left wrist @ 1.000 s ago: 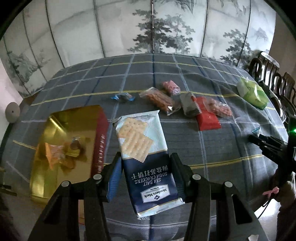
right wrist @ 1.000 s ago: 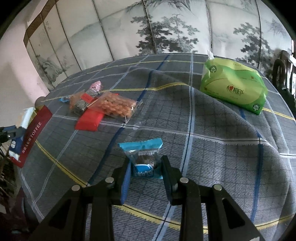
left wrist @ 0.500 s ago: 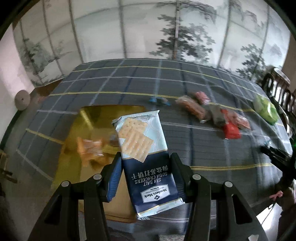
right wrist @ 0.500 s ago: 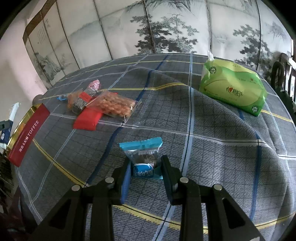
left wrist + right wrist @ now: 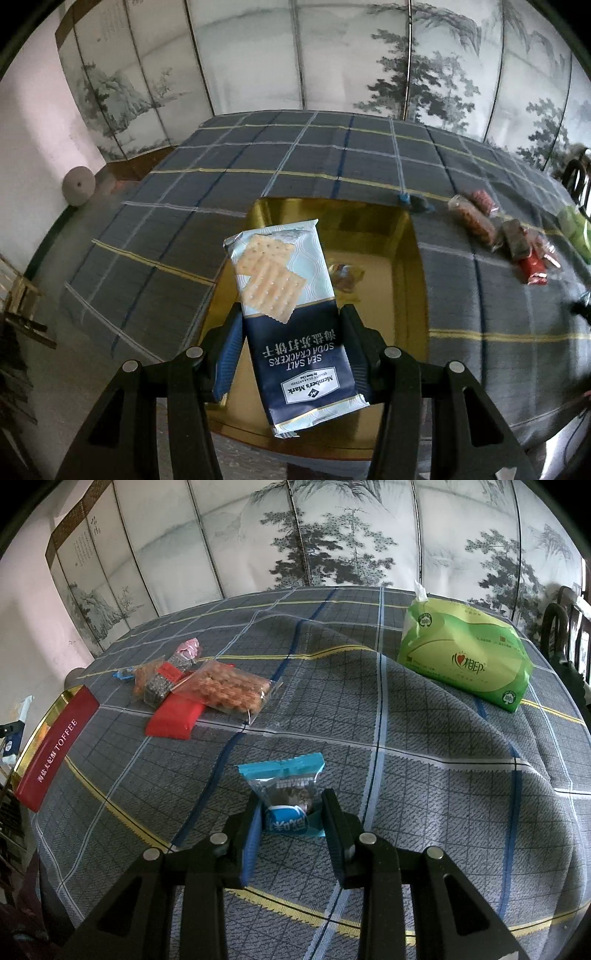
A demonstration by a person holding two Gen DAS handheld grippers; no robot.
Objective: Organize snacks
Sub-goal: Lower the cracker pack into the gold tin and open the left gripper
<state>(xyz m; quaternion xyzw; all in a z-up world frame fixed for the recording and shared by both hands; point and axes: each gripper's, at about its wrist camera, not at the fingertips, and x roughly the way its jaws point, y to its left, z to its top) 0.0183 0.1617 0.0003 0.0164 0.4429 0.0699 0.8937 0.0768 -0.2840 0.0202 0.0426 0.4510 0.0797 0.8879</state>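
Left wrist view: the left gripper (image 5: 290,354) is squeezing a long blue and pale foil pack of soda crackers (image 5: 291,321) between its 2 black fingers. The pack is hanging in the air over the shiny gold tin box (image 5: 410,280), which is sitting open on the blue checked tablecloth (image 5: 280,162). 1 small wrapped sweet (image 5: 343,275) is lying inside the box. More snack bags (image 5: 476,221) are lying in a row on the cloth, well apart from the box.

In the right wrist view, the right gripper (image 5: 290,818) is pinching a small blue wrapped chocolate snack (image 5: 286,794) close to the cloth. A green soft tissue pack (image 5: 465,657) is sitting far back.

The cracker pack is sticking out a long way past the fingers and is tilting a little. If the fingers are letting go too high, it may be landing on the rim and tipping out. It may also be squashing the sweet below. The foil looks slippery, so it may slide early.
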